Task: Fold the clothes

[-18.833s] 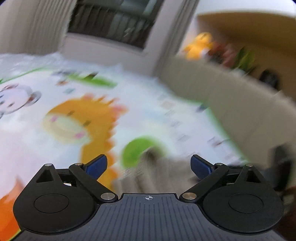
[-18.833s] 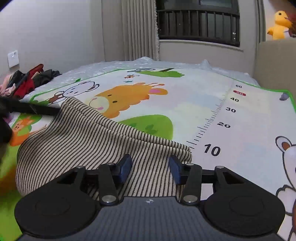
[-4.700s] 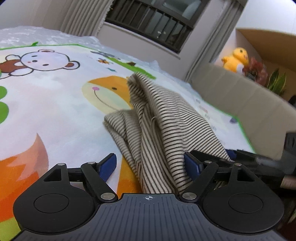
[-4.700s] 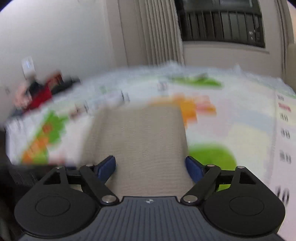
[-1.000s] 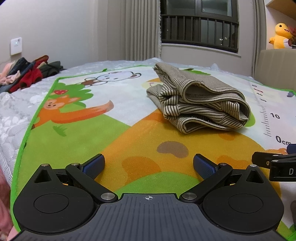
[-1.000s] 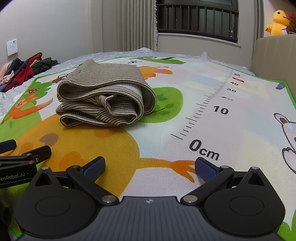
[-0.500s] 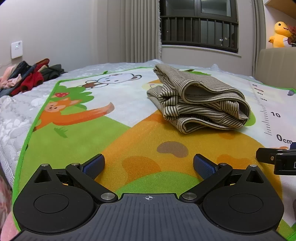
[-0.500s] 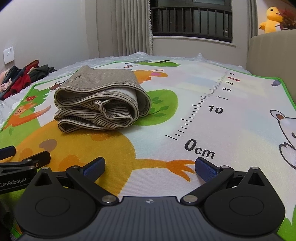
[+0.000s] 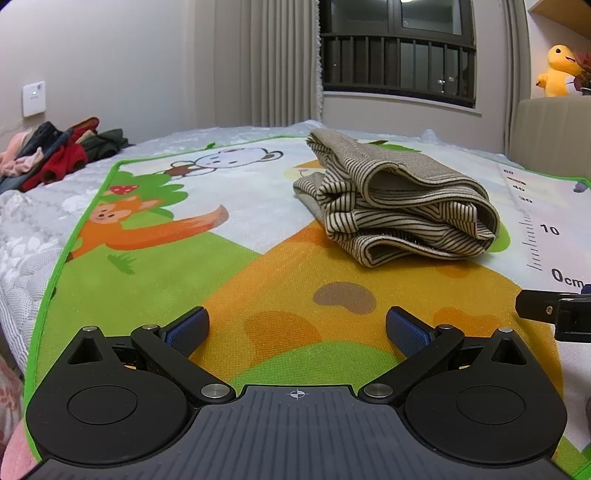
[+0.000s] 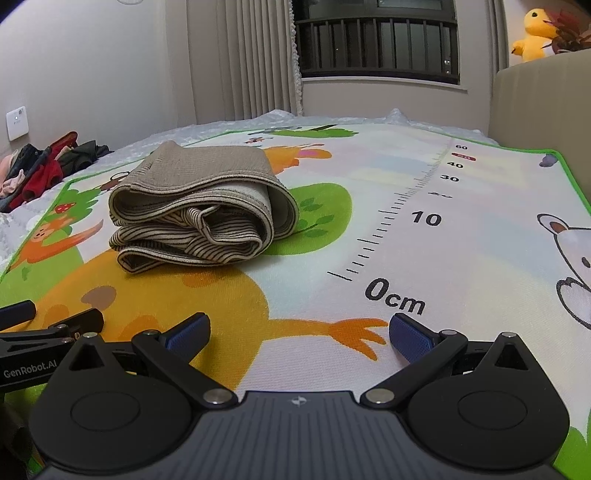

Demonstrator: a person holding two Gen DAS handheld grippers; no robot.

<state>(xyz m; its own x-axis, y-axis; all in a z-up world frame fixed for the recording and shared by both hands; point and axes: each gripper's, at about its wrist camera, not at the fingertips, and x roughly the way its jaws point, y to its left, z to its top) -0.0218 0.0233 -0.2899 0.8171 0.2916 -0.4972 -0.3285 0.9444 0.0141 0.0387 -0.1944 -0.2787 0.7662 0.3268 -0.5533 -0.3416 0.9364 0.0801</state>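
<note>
A beige striped garment [image 9: 399,206] lies folded in a thick bundle on the cartoon play mat [image 9: 192,273]; it also shows in the right wrist view [image 10: 199,218]. My left gripper [image 9: 295,330] is open and empty, low over the mat, well short of the bundle. My right gripper [image 10: 299,334] is open and empty, near the mat's front, to the right of the bundle. Each gripper shows at the edge of the other's view: the right one [image 9: 554,314] and the left one [image 10: 48,332].
A pile of loose clothes [image 9: 51,155] lies at the far left on the white quilted bed [image 9: 22,236]. A beige headboard [image 10: 543,107] rises at the right with a yellow plush toy [image 10: 533,31] on it. Curtains and a barred window [image 9: 399,70] stand behind.
Both grippers have drawn back slightly and stay open. The folded garment has not moved in the last second; earlier it was being held and folded.
</note>
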